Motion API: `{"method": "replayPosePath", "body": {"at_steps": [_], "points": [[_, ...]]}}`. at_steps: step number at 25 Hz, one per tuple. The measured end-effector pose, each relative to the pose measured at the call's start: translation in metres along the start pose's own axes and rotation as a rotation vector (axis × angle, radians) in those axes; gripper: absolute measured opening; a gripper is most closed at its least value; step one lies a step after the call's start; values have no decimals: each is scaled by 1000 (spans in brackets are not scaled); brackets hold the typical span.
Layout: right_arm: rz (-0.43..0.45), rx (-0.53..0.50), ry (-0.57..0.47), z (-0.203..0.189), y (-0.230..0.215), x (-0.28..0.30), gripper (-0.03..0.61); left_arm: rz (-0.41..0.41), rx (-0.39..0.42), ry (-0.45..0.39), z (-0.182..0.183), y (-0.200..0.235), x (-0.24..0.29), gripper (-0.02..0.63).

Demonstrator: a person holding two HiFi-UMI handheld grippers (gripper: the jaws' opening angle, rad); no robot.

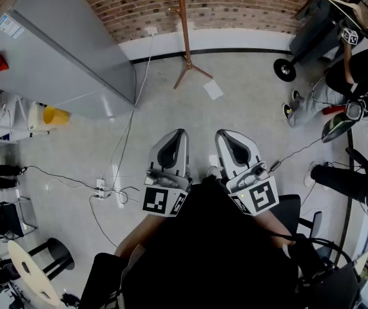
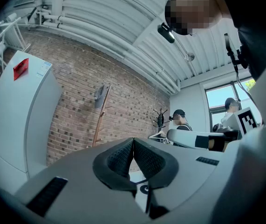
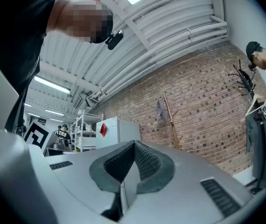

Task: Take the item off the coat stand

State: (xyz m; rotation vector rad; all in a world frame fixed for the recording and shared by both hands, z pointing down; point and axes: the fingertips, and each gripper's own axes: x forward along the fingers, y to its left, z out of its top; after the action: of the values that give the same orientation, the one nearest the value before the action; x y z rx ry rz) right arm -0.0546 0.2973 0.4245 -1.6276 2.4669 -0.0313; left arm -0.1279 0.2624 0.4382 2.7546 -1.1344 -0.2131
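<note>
You hold both grippers low in front of your torso, side by side and close together, both pointing forward and away from you. Your left gripper (image 1: pixel 176 135) has its jaws pressed together, the ribbed pads meeting in a thin line with nothing between them. Your right gripper (image 1: pixel 226 135) is closed the same way and is empty. Each marker cube (image 1: pixel 164 200) sits at the rear end, nearest your body. Your left forearm (image 1: pixel 131 240) and right forearm (image 1: pixel 275 221) angle in from either side.

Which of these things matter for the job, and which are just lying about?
Job: slim brown wooden coat stand; grey item hanging on it; left gripper and right gripper, both shut, empty.
Lying about: white paper sheet on floor; white power strip with cables; yellow container.
</note>
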Motion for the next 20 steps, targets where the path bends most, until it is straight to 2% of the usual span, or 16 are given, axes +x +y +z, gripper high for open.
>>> {"method": "replayPosePath", "body": {"at_steps": [8,13,20], "points": [[25,-9,-12,4,-5,-10,18,3,1,7,-8,-14,4,17],[11,33,-2,0,-21,-21,19,21,2,12,-13,-24,6,17],[-17,81,-14,1,-61,-42,20,93,30,9,-19,-26,12,17]]}}
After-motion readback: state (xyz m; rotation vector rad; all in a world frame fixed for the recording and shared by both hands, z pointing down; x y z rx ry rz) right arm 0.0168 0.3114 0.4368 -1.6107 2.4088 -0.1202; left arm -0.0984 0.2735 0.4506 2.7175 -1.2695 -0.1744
